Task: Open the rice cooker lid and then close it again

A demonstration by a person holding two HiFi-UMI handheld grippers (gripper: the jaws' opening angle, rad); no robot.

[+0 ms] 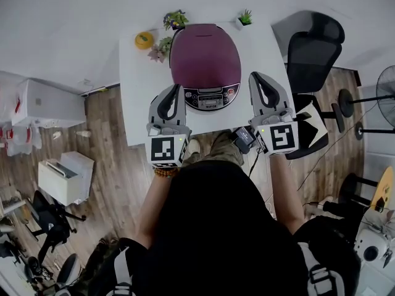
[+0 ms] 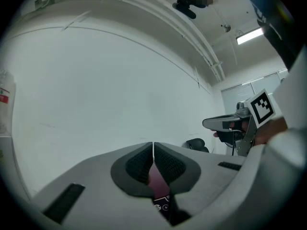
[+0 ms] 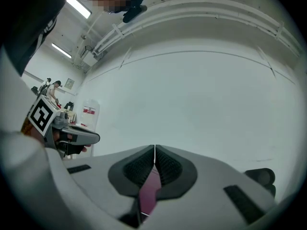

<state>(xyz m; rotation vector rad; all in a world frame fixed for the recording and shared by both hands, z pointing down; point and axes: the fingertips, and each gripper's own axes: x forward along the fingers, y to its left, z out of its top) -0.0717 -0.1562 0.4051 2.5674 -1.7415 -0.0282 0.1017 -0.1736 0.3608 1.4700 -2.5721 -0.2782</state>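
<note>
A purple rice cooker [image 1: 205, 60] with its lid down stands on a small white table [image 1: 137, 91]; its control panel [image 1: 211, 97] faces me. My left gripper [image 1: 174, 91] is shut and empty, just left of the panel. Level with it on the panel's other side, my right gripper [image 1: 258, 79] is also shut and holds nothing. In the left gripper view, a sliver of the purple cooker [image 2: 157, 181] shows below the closed left gripper [image 2: 153, 150]. The right gripper view shows the right gripper [image 3: 154, 153] the same way, with the purple cooker [image 3: 149, 191] under it.
A yellow object [image 1: 144, 40] and small plants [image 1: 175, 20] sit at the table's back left, another plant [image 1: 245, 18] at its back right. A black office chair [image 1: 313, 49] stands right of the table. White boxes [image 1: 65, 176] lie on the wooden floor to the left.
</note>
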